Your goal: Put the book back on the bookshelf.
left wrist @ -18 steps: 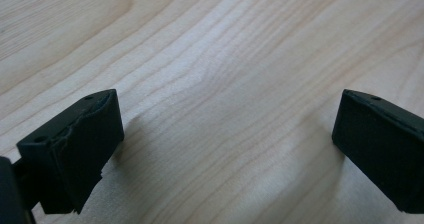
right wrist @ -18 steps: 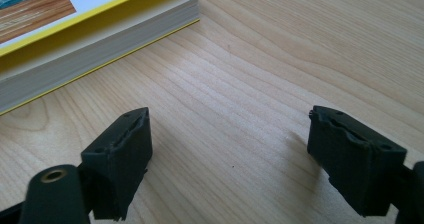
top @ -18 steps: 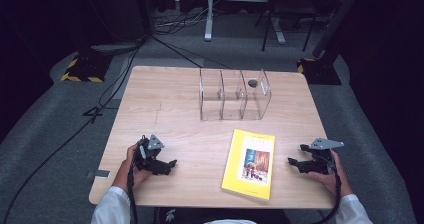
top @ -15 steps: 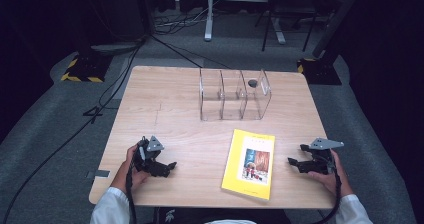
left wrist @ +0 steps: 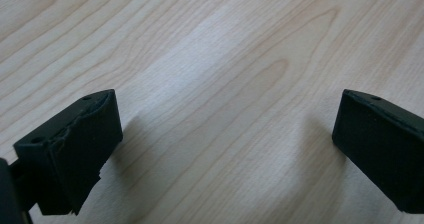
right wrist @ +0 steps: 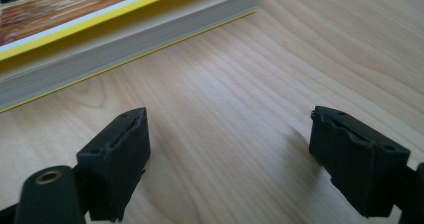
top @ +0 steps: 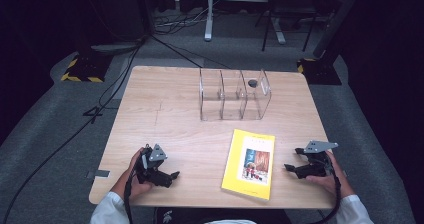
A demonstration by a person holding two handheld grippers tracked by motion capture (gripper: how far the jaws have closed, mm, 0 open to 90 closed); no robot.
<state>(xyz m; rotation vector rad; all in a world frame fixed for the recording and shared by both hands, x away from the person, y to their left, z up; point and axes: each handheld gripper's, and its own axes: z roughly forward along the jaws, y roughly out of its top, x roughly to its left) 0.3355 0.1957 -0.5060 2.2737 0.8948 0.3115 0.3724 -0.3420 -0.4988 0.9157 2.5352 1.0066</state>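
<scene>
**One book, two open grippers, nothing held yet**

One yellow book (top: 249,163) is laid flat near the front edge of the wooden table (top: 170,114), just beside the right gripper (top: 295,168) and well apart from the left gripper (top: 171,176). A clear box with three slots (top: 232,96) is set behind it. The jaws of both grippers are spread apart, and nothing is held between them.

The book is flat and wide, so it may be pushed along the wood instead of being lifted. If only the cover is pinched, the pages may flop open. The clear walls may be bumped, because they are hard to see.
</scene>
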